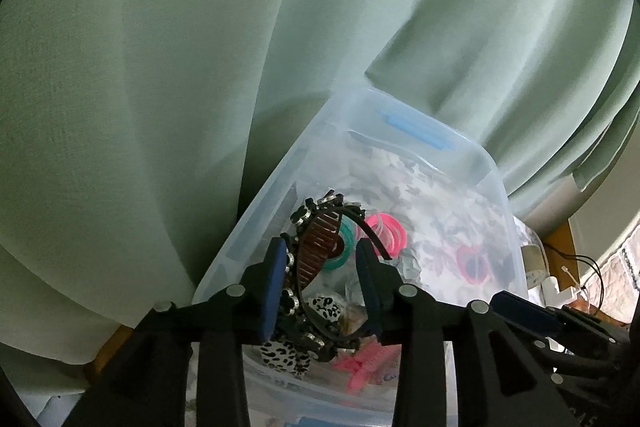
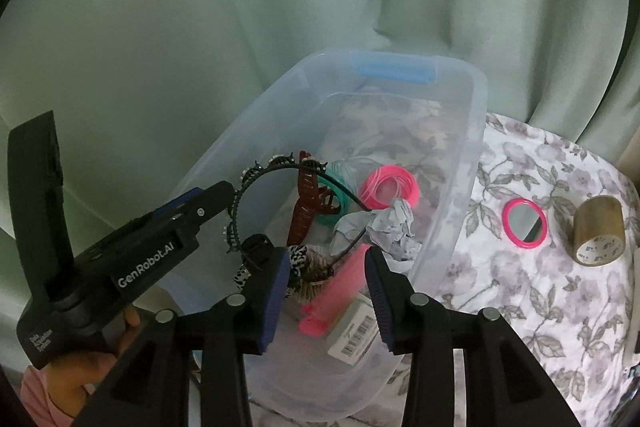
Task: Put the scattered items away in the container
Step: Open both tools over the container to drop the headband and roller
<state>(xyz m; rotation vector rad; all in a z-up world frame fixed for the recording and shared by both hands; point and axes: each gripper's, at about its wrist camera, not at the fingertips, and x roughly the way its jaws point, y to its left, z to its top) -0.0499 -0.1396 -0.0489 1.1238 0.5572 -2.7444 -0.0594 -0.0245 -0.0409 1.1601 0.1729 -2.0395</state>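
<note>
A clear plastic container [image 1: 460, 143] [image 2: 480, 99] stands against a green curtain. Inside, a black jewelled headband [image 1: 298, 291] [image 2: 272, 169] stands on edge. One side of it lies between the fingers of my left gripper [image 1: 324, 287], which is open, and rests near the left pad. My right gripper [image 2: 328, 279] is open over the container's near end, with the headband's thin tip between its fingers, not pinched. A brown claw clip [image 2: 304, 211], pink coil ties [image 2: 390, 187], a teal coil [image 2: 340, 203], a pink comb [image 2: 340, 283] and crumpled paper [image 2: 394, 223] also lie in the container.
On the floral tablecloth [image 2: 540, 287] to the right of the container lie a pink round mirror [image 2: 525, 223] and a brown tape roll [image 2: 598, 231]. A barcoded packet [image 2: 354, 335] lies in the container's near end. The curtain [image 2: 200, 27] hangs close behind.
</note>
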